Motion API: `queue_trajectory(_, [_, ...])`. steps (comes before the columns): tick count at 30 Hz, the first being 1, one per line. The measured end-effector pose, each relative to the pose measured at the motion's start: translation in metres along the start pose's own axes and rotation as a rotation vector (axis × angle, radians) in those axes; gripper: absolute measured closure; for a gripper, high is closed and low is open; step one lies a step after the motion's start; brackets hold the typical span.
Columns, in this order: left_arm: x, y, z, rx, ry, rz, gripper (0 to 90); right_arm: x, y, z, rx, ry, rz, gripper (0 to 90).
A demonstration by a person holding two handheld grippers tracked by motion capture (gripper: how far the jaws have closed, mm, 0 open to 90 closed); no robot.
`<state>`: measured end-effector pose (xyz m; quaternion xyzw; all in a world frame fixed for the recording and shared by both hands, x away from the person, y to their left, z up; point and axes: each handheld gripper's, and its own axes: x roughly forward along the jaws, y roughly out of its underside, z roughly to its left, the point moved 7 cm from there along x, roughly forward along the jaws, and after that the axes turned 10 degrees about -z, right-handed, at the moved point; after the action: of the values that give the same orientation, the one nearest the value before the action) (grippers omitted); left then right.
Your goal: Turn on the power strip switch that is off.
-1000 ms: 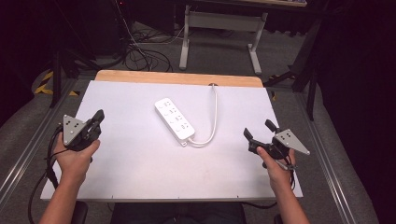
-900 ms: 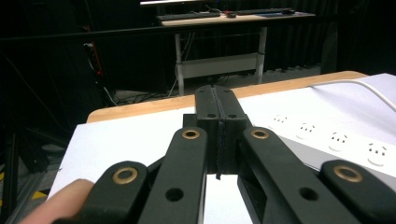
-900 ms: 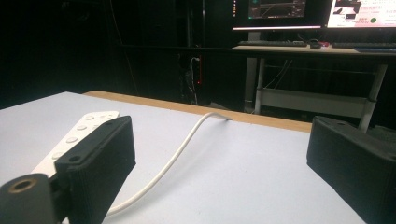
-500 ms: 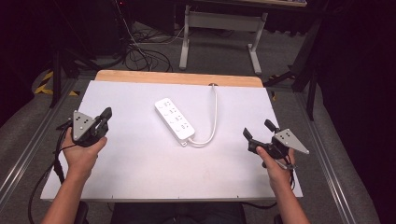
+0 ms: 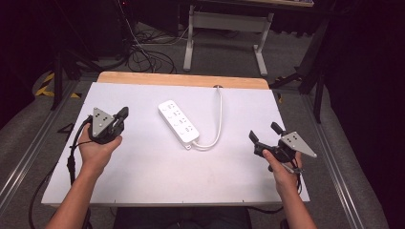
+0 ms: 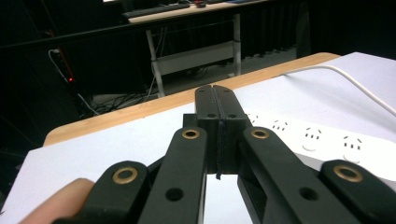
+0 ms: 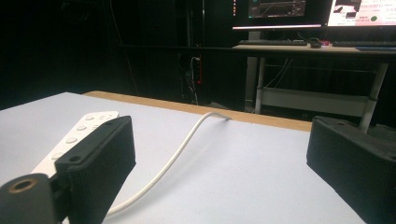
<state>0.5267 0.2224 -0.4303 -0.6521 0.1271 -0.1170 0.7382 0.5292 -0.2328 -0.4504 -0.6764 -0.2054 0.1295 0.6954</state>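
Table (image 5: 143, 191), white-topped with a wooden strip along its far edge, carries a white power strip (image 5: 178, 122) lying at a slant near the middle. Its white cable (image 5: 218, 114) curves from the near end of the strip, runs back and drops through a hole at the wooden edge.

From the high view, the left gripper (image 5: 122, 114) is held in the person's left hand (image 5: 98, 148) to the left of the power strip, apart from it, jaws pointing toward the strip. The right gripper (image 5: 264, 132) sits in the right hand (image 5: 279, 167) on the far side of the cable's curve, well apart from the strip, touching nothing.

The left gripper view gives what the overhead cannot: the left gripper (image 6: 216, 100) has its two black jaws pressed flat together, clenched with nothing between them. Just beyond and to the right of the tips lies the power strip (image 6: 327, 144), its socket faces visible, with the cable (image 6: 355, 84) running off behind it.

The right gripper view shows the right gripper (image 7: 219, 154) released, its jaws spread wide with bare tabletop between them. The power strip (image 7: 74, 137) lies ahead, partly hidden by the left-hand jaw, and the cable (image 7: 173, 158) trails across the gap toward the wooden edge. Beyond it stands a desk (image 7: 322, 49) with lit screens.
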Motion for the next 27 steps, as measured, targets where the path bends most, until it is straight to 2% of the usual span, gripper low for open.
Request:
queue_trajectory(4, [0.010,0.002,-0.006,0.009,0.036,0.009,90.0,0.001,0.000,0.001,0.002,-0.002,-0.001,8.4])
queue_trajectory(7, [0.017,0.003,-0.011,0.003,0.056,0.017,90.0,0.001,0.001,0.001,0.001,-0.007,0.003,8.4])
queue_trajectory(11, [0.026,0.004,-0.016,0.016,0.075,0.030,90.0,0.001,0.001,0.001,0.004,-0.006,0.001,8.4])
queue_trajectory(15, [0.036,0.003,-0.024,0.002,0.111,0.033,90.0,0.001,0.001,0.001,0.004,-0.009,0.003,8.4])
queue_trajectory(19, [0.045,0.003,-0.031,0.016,0.136,0.040,90.0,0.001,0.001,0.001,-0.002,-0.007,0.004,8.6])
queue_trajectory(27, [0.059,0.008,-0.037,0.019,0.159,0.057,90.0,0.001,-0.001,-0.001,0.009,-0.006,-0.003,8.7])
